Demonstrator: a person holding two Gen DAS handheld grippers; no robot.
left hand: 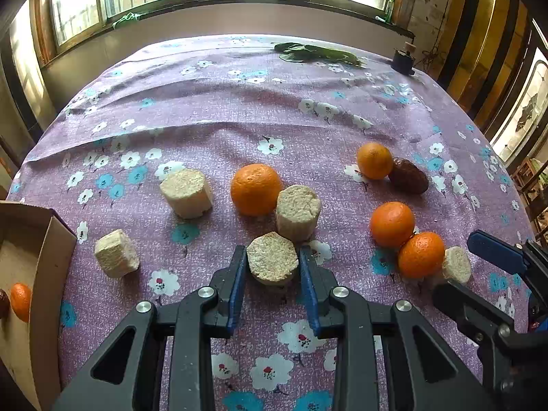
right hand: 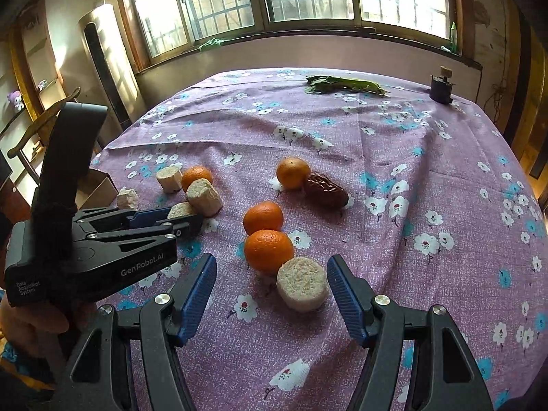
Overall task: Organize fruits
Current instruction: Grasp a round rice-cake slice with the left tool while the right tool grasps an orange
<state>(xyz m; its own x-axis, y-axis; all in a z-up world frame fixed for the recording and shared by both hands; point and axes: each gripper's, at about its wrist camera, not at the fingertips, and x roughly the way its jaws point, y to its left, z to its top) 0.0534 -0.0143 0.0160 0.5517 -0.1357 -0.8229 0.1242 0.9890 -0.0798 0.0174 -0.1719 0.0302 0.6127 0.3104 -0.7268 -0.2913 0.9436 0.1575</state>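
My left gripper (left hand: 273, 260) is shut on a beige cylindrical cake (left hand: 272, 262) that rests on the purple flowered cloth (left hand: 239, 120); it also shows in the right wrist view (right hand: 185, 217). My right gripper (right hand: 272, 279) is open around a beige cake (right hand: 301, 287) beside an orange (right hand: 269, 250). More oranges (left hand: 255, 188) (left hand: 375, 160) (left hand: 392, 224) (left hand: 421, 254), a brown date (left hand: 409, 176) and more cakes (left hand: 186, 191) (left hand: 297, 212) (left hand: 116, 252) lie on the cloth.
A cardboard box (left hand: 41, 274) at the left edge holds an orange (left hand: 20, 301) and a dark fruit. Green leaves (left hand: 318, 53) and a small dark bottle (left hand: 404, 60) sit at the far side. A chair (right hand: 37, 126) stands left of the table.
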